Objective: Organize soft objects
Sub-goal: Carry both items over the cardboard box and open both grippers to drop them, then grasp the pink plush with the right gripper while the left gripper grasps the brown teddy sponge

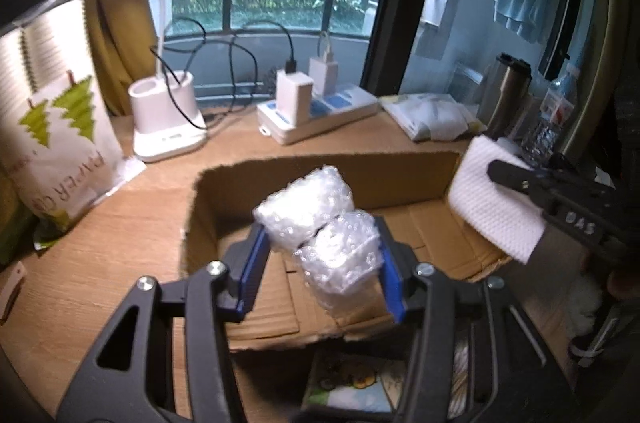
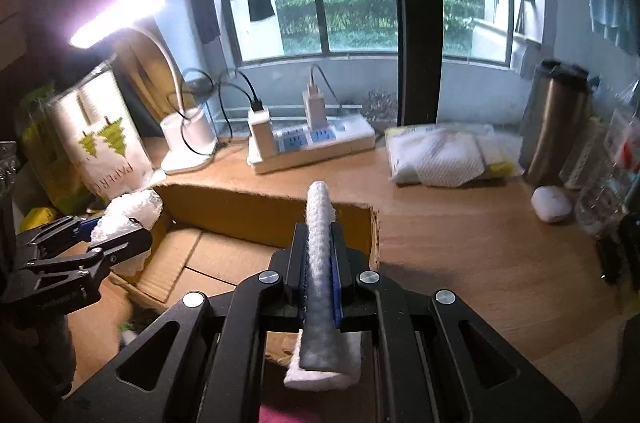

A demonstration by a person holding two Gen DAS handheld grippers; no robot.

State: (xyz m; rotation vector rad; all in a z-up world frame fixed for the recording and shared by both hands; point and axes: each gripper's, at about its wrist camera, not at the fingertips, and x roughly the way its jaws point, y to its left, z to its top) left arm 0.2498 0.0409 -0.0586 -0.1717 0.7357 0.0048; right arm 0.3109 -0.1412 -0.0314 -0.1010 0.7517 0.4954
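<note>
Left gripper (image 1: 320,263) fingers clamped on crumpled clear bubble wrap (image 1: 320,223), right gripper (image 2: 320,279) fingers on folded white towel (image 2: 318,223), above open brown cardboard box (image 1: 400,175); towel at three o'clock. Risked springy wrap slipping, missing box.

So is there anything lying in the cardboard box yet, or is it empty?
Empty as far as visible: the cardboard box shows only bare floor flaps. The bubble wrap and white cloth are both in claws above it; its near corner is hidden.
</note>
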